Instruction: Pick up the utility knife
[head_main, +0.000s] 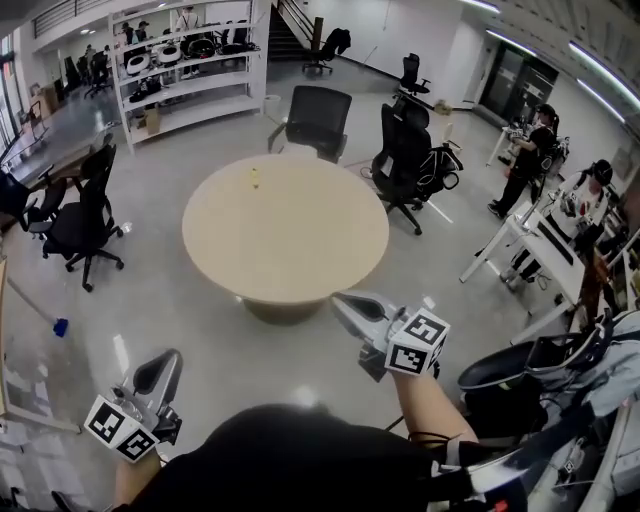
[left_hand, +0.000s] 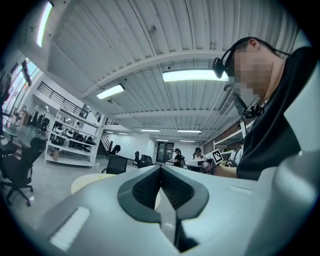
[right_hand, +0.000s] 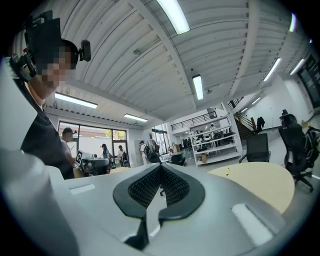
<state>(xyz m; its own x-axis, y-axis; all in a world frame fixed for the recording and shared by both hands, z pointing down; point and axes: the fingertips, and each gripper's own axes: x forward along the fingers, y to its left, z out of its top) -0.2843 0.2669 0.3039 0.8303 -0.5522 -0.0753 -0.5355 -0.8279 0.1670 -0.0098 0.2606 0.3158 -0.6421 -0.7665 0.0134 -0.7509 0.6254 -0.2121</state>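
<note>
Head view puts a small yellow thing, which we take for the utility knife (head_main: 254, 178), on the far part of the round table (head_main: 300, 270), well ahead of both claws. Our right claw (head_main: 340, 302) is nearer, with the knife ahead and to its left. Our left claw (head_main: 168, 360) sits farther back. Both are closed and empty. The knife's long axis is too small to read.
</note>
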